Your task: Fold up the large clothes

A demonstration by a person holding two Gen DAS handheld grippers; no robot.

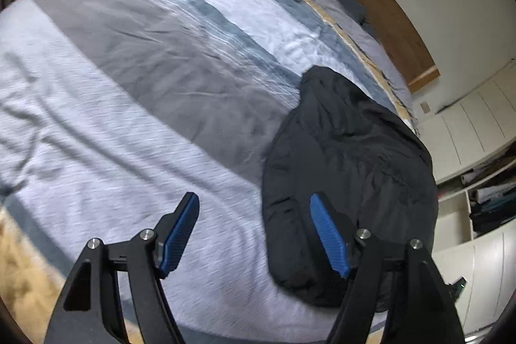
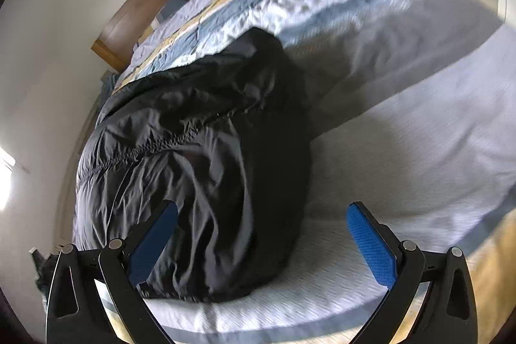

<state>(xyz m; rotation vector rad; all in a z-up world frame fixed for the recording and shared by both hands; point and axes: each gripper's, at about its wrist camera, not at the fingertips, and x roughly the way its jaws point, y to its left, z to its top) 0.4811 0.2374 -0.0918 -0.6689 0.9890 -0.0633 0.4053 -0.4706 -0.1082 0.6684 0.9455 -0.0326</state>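
Both sets of blue fingers stand spread and empty — left gripper (image 1: 254, 234), right gripper (image 2: 262, 242). The black jacket (image 2: 200, 157) lies bunched lengthwise on the bed (image 1: 129, 134), near its right edge. It looks partly folded — tidying remains; it sits just beyond both grippers.

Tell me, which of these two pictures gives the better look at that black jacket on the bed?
The right wrist view. There the black jacket fills the middle, with its wrinkles and a gathered seam visible. The left wrist view shows it smaller, off to the right, as a dark heap partly behind one finger.
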